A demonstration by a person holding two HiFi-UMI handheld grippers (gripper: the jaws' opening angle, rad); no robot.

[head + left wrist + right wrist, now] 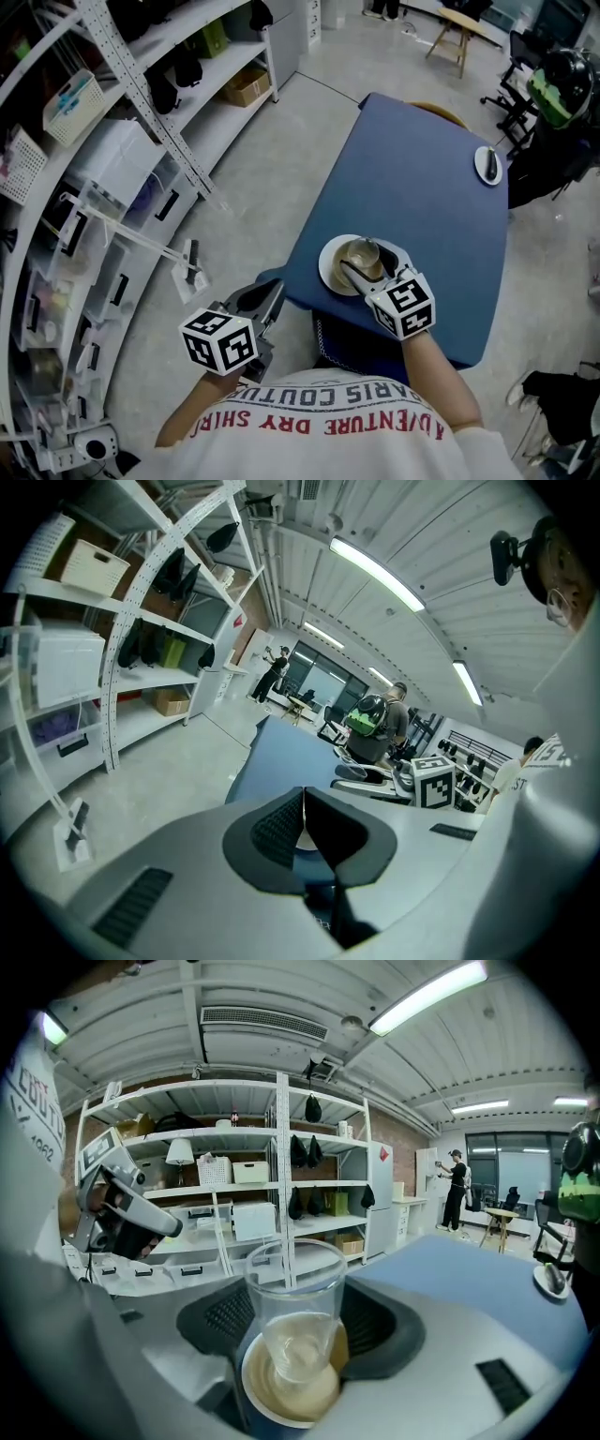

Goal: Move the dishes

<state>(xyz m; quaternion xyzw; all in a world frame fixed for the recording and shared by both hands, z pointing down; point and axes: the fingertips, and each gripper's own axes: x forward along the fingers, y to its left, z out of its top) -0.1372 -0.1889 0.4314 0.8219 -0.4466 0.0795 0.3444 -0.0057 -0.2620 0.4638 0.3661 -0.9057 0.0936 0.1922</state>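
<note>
Jaws, right: right gripper [300, 1312] stands wide, a pad against each side of the glass [293, 1335]; grip is on the glass alone.
Jaws, left: left gripper [302, 794] has its pads brought together at the tips, with nothing between them.
Left gripper, place: off the table [441, 187], just beyond its near left corner, over the floor; it touches nothing on the table.
Right gripper, place: over the table's near left part, reaching in from the near edge.
Shelving [112, 141]: metal racks with bins and boxes, well apart from the table on its left, across a strip of bare floor.
Table: blue top, long side running away from the person.
Plate [330, 267]: white, round, flat on the table near its near left corner.
Bowl [354, 255]: tan inside, seated on the plate.
Glass: clear, upright, base inside the bowl; whether it is lifted cannot be told.
Saucer [487, 165]: small, white, at the table's far right edge, well apart from the plate; a dark item lies on it, too small to name.
</note>
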